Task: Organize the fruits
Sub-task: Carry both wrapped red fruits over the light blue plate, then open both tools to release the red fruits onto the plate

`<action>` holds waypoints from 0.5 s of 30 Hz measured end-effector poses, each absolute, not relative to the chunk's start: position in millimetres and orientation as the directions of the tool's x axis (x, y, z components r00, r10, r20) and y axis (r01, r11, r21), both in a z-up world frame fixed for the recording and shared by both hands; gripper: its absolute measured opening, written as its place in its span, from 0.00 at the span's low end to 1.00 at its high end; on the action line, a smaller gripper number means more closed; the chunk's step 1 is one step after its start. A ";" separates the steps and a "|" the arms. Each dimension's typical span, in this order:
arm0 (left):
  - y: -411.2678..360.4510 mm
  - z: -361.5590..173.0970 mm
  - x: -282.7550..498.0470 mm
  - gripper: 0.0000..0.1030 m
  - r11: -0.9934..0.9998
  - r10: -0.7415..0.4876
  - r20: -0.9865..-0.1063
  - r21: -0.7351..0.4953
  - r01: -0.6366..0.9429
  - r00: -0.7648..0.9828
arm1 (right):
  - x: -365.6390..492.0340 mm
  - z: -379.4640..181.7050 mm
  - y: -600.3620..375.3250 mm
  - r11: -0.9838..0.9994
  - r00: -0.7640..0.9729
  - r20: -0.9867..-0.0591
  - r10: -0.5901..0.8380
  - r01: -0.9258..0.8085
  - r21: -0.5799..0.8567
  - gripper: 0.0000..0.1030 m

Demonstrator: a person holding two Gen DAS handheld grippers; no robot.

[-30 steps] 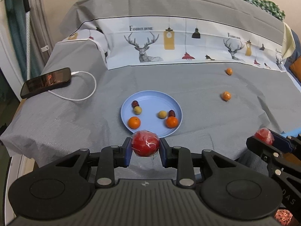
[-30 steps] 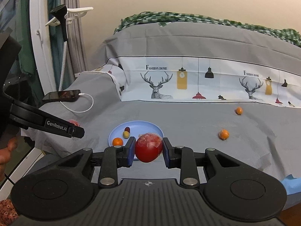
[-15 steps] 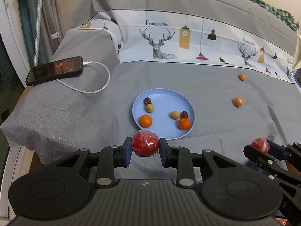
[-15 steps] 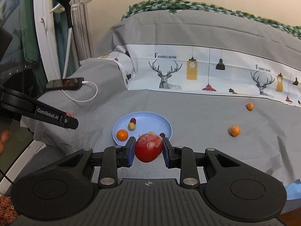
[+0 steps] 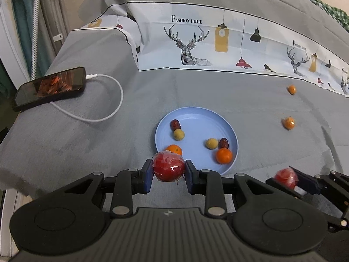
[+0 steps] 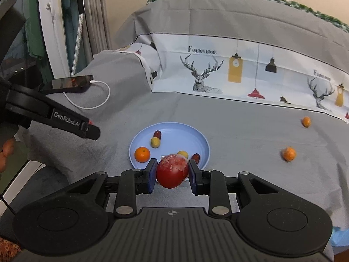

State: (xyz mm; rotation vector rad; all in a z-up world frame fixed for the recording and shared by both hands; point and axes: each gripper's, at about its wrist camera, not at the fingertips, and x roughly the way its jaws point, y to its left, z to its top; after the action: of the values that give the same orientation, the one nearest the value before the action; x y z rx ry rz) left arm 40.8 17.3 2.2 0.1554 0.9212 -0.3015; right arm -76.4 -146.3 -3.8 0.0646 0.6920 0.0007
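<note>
Both claws loaded. Left claw is clamped on a film-wrapped red fruit, pads at 3 and 9 o'clock across its widest part. Right claw grips a second wrapped red fruit the same way. Each hangs over the bed just short of the blue plate, at its 6 o'clock rim.

Plate holds 2 oranges, 2 yellowish fruits, 2 dark red ones. Two more small oranges lie loose on the sheet, nearer one at the plate's 3 o'clock, farther one at approx 2, well apart from it.

Handling, as judged: red fruits look light, round, firm-ish; film is slick and loose, so the grip could slide on the wrap, not the flesh. Equator grip is right; pinching high or low would squirt it out. Round, so likely rolls when freed and could knock the other fruit; set it low on bare plate around 12 o'clock
</note>
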 end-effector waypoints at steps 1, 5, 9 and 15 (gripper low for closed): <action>15.3 -0.3 45.5 0.33 0.947 -0.188 -0.804 0.006 0.323 0.564 | -70.2 -6.5 -146.2 0.998 0.766 -0.643 0.027 0.017 0.062 0.31; 7.6 -13.0 64.3 0.33 0.945 -0.182 -0.821 0.005 0.326 0.541 | -50.1 -17.0 -146.4 0.998 0.751 -0.659 0.036 0.011 0.066 0.31; -2.8 -31.8 85.6 0.33 0.944 -0.159 -0.840 0.024 0.328 0.519 | -27.9 -34.0 -150.5 0.998 0.729 -0.684 0.037 0.008 0.063 0.31; -21.4 -60.1 113.8 0.33 0.934 -0.156 -0.860 0.032 0.356 0.485 | 3.1 -60.8 -156.8 0.998 0.702 -0.712 0.025 0.019 0.054 0.31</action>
State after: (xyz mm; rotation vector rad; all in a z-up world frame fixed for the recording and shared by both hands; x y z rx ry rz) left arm 113.8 -21.4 -60.1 0.2168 1.0190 -0.3141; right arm 3.1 -156.8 -60.8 0.0585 0.7932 0.0038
